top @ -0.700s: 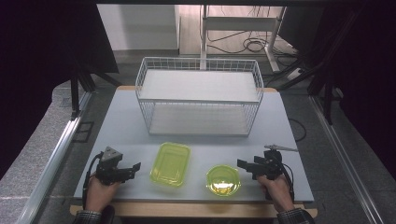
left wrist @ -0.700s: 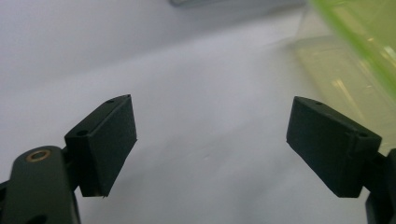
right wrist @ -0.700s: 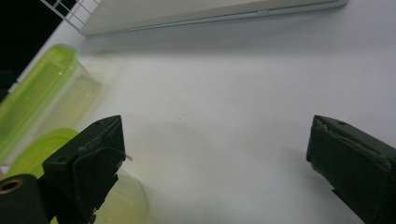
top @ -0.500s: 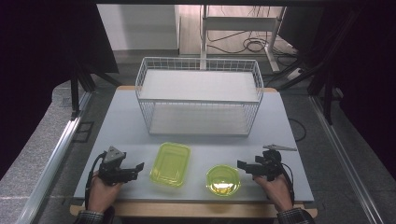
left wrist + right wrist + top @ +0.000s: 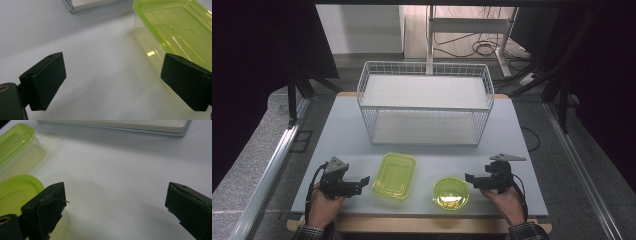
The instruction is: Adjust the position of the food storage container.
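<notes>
A rectangular yellow-green plastic container (image 5: pixel 394 175) sits near the table's front, with a round yellow-green container (image 5: pixel 451 192) to its right. My left gripper (image 5: pixel 362 182) rests low on the table just left of the rectangular container, pointing at it. In the left gripper view its jaws (image 5: pixel 113 58) stand wide open, and the container's near corner (image 5: pixel 175 30) lies just ahead of the right jaw, untouched. My right gripper (image 5: pixel 469 178) lies right of the round container, open (image 5: pixel 115 187). The round container (image 5: pixel 15 195) sits beside its left jaw, and the rectangular container (image 5: pixel 17 147) is farther off.
A white wire basket (image 5: pixel 424 102) with a raised shelf stands at the middle back of the grey table (image 5: pixel 337 135). Its base edge (image 5: pixel 112 125) runs across the top of the right gripper view. Metal rails flank the table on both sides.
My left gripper has crept slightly right toward the rectangular container. The right gripper and both containers have kept their places.
</notes>
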